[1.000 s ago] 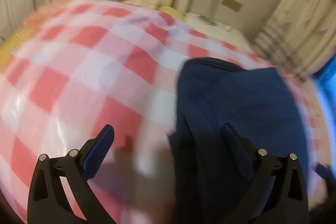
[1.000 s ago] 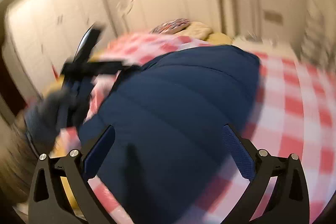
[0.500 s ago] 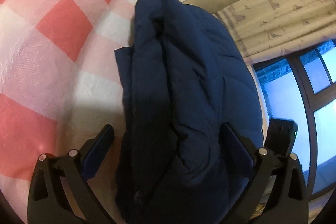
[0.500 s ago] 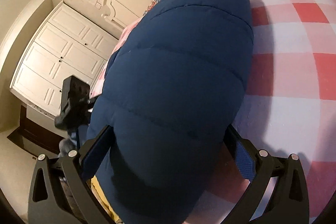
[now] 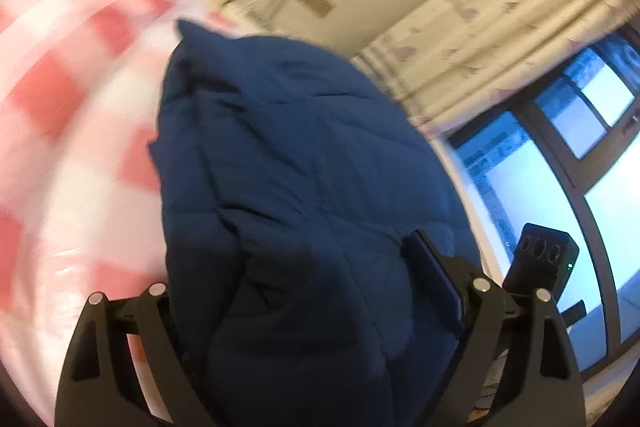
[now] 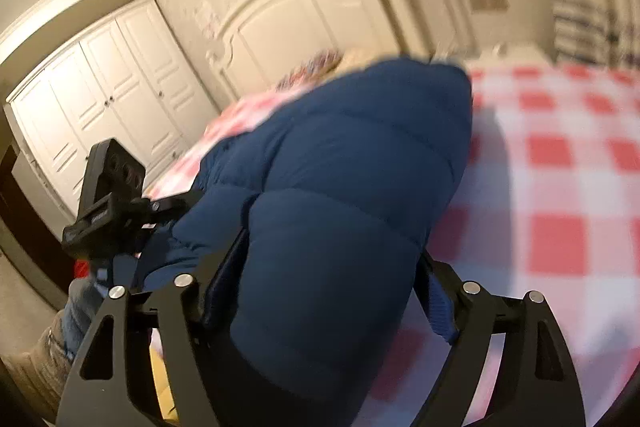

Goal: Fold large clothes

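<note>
A navy puffer jacket [image 5: 304, 187] lies bundled lengthwise on the red-and-white checked bedspread [image 5: 72, 131], and both tools have been brought in from the same end, one at each flank of it. The left gripper [image 5: 304, 291] straddles the padded bulk, its jaws closing with the cloth between them; the finger on the bedspread side is buried behind the fabric, so I cannot tell whether the pads press yet. The right gripper [image 6: 324, 287] does the same on the other flank: a thick quilted roll fills the whole gap between its fingers and bulges over them, and its jaws are closing on it, apparently already pinching. Just beyond the right tool's left finger the other tool's black camera block [image 6: 108, 179] shows, so the two hands sit close together at this near end. That pairing makes sense to me: a bulky coat slumps if lifted from one point, so taking both corners of the same edge lets it be carried over in a flat fold. Ahead of both tools, past the jacket, stands the cream headboard [image 6: 280, 27].
</note>
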